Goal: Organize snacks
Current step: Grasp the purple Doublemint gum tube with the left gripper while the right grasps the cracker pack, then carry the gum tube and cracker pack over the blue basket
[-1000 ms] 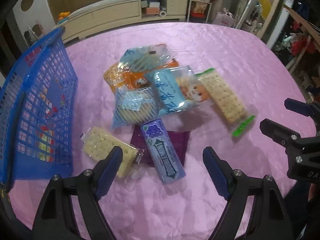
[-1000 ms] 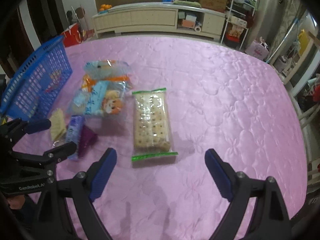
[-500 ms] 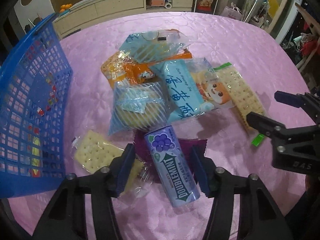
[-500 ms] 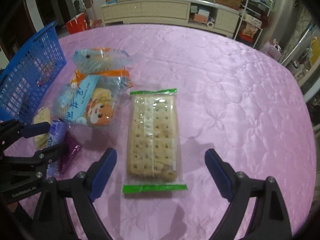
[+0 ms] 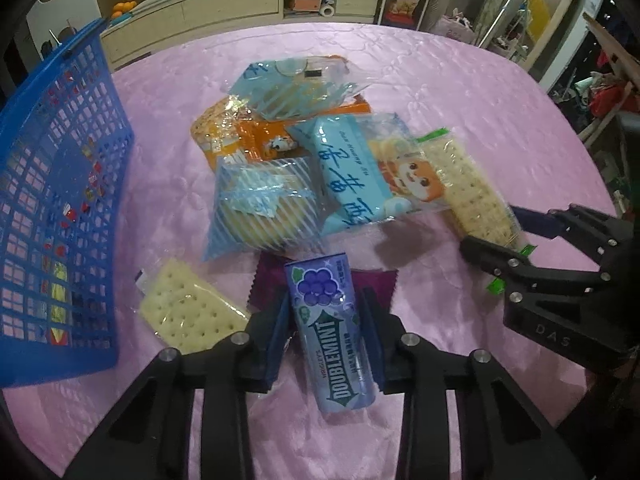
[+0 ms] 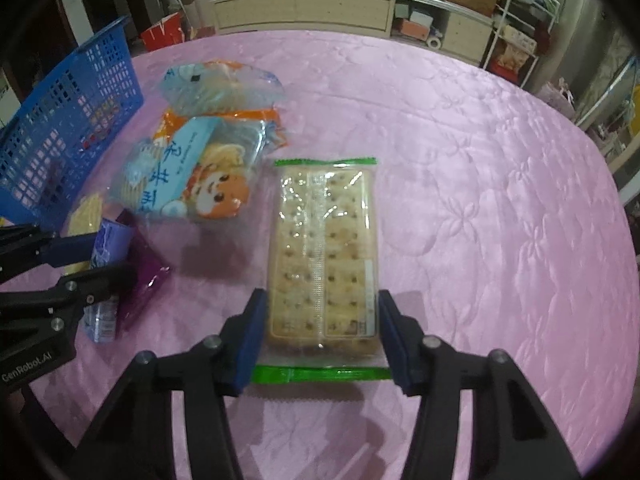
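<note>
My left gripper [image 5: 325,320] is shut on a purple Doublemint gum box [image 5: 330,328] that lies on the pink tablecloth [image 5: 440,80], partly on a dark purple wrapper [image 5: 380,286]. My right gripper [image 6: 322,322] is shut on the near end of a long cracker pack with green ends [image 6: 323,256]; both pads touch its sides. The pack also shows in the left wrist view [image 5: 468,188], with the right gripper [image 5: 516,232] on it. The left gripper [image 6: 76,256] shows in the right wrist view on the gum box [image 6: 106,280].
A blue plastic basket [image 5: 52,184] stands at the left, also in the right wrist view [image 6: 68,128]. A pile of snack bags [image 5: 300,152] lies mid-table, and a small cracker pack [image 5: 188,312] lies by the left finger. A sideboard [image 6: 320,12] stands beyond the table.
Both grippers moved forward and down and closed: the left onto the gum box, the right onto the long cracker pack. Nothing else on the table moved.
</note>
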### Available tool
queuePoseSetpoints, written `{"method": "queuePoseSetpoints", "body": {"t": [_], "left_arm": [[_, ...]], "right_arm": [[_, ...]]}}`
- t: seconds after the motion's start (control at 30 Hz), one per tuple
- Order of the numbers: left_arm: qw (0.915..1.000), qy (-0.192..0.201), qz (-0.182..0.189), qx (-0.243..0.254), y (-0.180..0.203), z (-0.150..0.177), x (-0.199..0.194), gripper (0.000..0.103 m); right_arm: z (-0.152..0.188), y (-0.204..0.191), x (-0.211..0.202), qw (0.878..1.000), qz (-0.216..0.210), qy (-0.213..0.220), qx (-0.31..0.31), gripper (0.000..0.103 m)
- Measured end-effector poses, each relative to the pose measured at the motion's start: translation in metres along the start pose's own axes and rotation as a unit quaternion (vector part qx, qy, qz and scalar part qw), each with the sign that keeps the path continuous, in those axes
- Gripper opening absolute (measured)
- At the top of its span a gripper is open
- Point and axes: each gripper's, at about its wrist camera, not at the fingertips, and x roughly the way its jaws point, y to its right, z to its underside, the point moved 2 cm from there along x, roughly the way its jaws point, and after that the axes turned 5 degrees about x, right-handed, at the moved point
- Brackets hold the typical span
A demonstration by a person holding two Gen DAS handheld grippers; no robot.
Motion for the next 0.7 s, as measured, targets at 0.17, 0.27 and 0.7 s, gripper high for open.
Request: {"method": "queuePoseSetpoints", "body": {"t": [0.17,0.27,0.7], "left_arm": [[0.9999,0.014,0.003,0.003,-0.001,0.009,-0.02,0.031],[0.9996,0.027,0.012,-0.001,-0.002,0.011,-0.034,0.03],[0.9947,0.099,0.029,0.003,-0.009,0.016,-0.109,0.029]], "right_arm": [[0.017,-0.005,-0.026,1.0,0.002,0.009,0.01,0.058],[0.022,-0.012,-0.047,1.0,0.004,0.016,0.008,0.058],[0.018,-0.044,-0.129,0.997,0.008,0.079,-0.021,0.058]]}}
